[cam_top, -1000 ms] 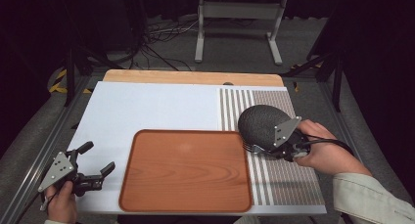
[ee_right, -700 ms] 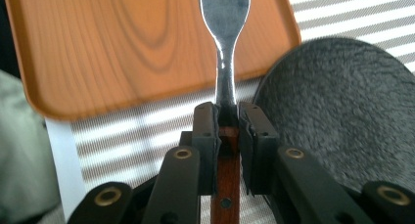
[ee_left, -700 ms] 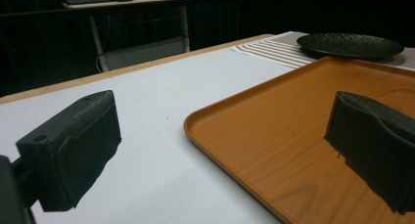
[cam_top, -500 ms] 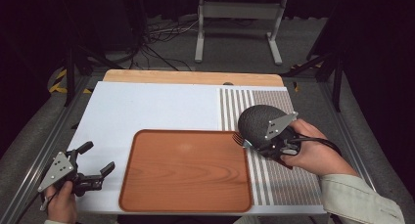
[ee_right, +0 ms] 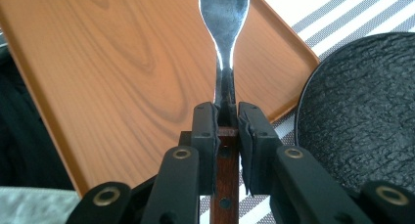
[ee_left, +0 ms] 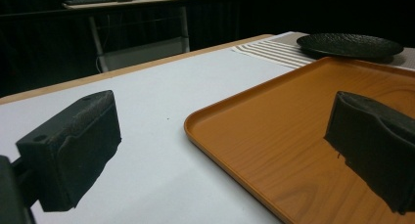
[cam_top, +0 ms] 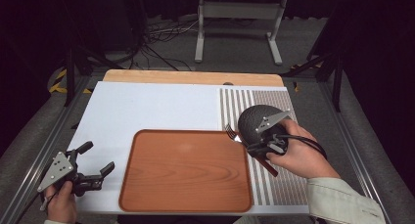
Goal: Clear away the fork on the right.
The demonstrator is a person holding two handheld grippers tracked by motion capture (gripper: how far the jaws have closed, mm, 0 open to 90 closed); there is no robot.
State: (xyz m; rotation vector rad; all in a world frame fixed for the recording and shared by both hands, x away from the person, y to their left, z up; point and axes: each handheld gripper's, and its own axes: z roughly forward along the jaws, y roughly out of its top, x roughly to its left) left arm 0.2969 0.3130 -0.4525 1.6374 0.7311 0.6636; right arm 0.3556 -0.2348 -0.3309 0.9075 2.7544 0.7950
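The table (cam_top: pixel 147 106) carries a white sheet, a striped mat (cam_top: pixel 288 185) at its right side and a wooden tray (cam_top: pixel 186 170) in front. A black plate (cam_top: pixel 252 119) lies on the mat, just beside the tray's right edge.

The right gripper (ee_right: pixel 227 117) is clamped on a fork (ee_right: pixel 224 23) with a wooden handle; the 2 jaws press on its neck, and the metal head points over the tray's right rim. The left gripper (cam_top: pixel 95 160) rests at the table's left front corner with its 2 jaws wide apart and nothing between them.

The step in hand seems to be carrying the fork onto the tray. To do it well, I would keep the fork level, lift its head clear of the rim, and open the jaws only when it lies flat on the wood.

Compared with 1 second ago, the right hand has shifted toward the tray, and the fork's head now reaches its edge. The left hand has not moved.
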